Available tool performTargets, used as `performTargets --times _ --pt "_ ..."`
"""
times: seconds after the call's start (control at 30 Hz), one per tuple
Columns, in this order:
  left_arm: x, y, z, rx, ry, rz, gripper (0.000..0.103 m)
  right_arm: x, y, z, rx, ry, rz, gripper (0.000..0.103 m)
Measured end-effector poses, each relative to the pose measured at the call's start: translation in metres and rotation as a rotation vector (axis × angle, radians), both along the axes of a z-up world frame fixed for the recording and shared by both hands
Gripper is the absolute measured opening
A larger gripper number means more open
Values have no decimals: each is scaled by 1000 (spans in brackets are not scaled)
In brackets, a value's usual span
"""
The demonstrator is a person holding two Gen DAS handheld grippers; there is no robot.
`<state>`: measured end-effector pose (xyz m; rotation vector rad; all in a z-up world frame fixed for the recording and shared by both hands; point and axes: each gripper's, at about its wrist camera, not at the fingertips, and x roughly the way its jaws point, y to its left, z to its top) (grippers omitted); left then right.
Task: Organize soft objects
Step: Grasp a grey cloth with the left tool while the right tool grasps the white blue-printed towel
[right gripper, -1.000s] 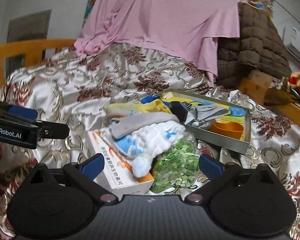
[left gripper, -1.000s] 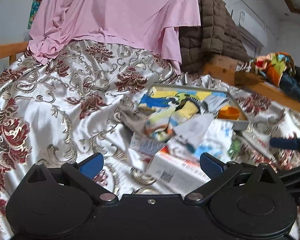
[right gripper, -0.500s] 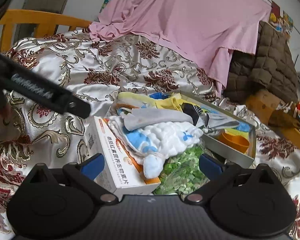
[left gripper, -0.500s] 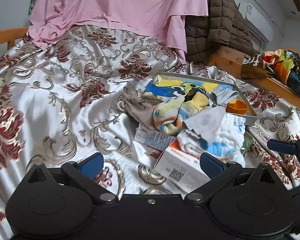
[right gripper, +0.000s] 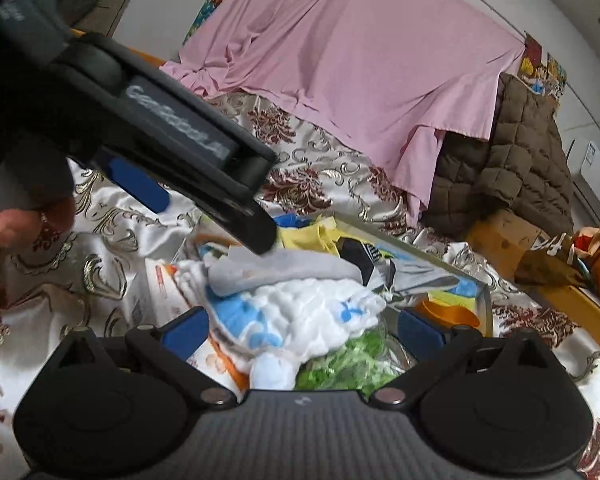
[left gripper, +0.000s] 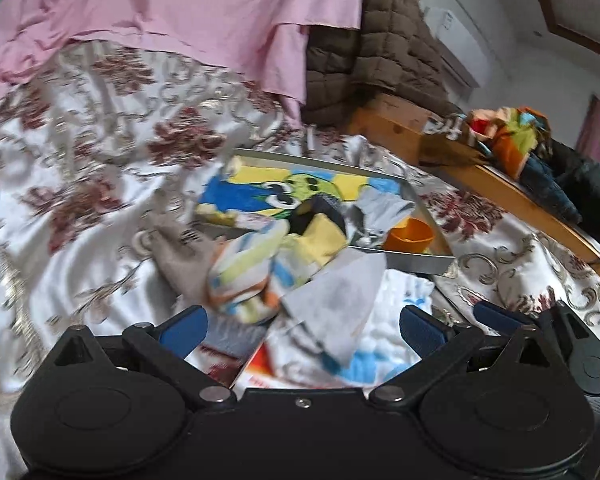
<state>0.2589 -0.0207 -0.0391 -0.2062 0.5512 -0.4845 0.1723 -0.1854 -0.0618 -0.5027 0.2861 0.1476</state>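
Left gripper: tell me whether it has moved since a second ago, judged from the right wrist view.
Yes. The left gripper has swung in from the left edge toward the metal tray, over the grey cloth.

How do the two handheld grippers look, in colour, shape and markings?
Both grippers are black, with two round discs at the base and angled link arms ending in blue finger pads. The left gripper has a smooth body; seen from the right wrist camera, its side carries blurred white lettering. The right gripper has a ribbed, carbon-like grey centre panel.

Both wrist views low, close, facing cloth pile (left gripper: pixel 332 304) on bed, shared.
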Motion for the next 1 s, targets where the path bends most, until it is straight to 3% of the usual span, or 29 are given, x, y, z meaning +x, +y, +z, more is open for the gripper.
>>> performTargets --times 0.27,0.43,0.6,1.0 --pt "28 -15 2 34 21 -153 90 9 5 -6 -1 17 40 102" --pt "40 -22 1 104 33 -232 83 11 5 -6 14 20 45 102" --pt "53 -23 -1 125 72 -263 74 14 4 -6 36 29 47 101" --pt "70 -30 -3 96 139 -276 38 27 -6 -4 122 101 13 82"
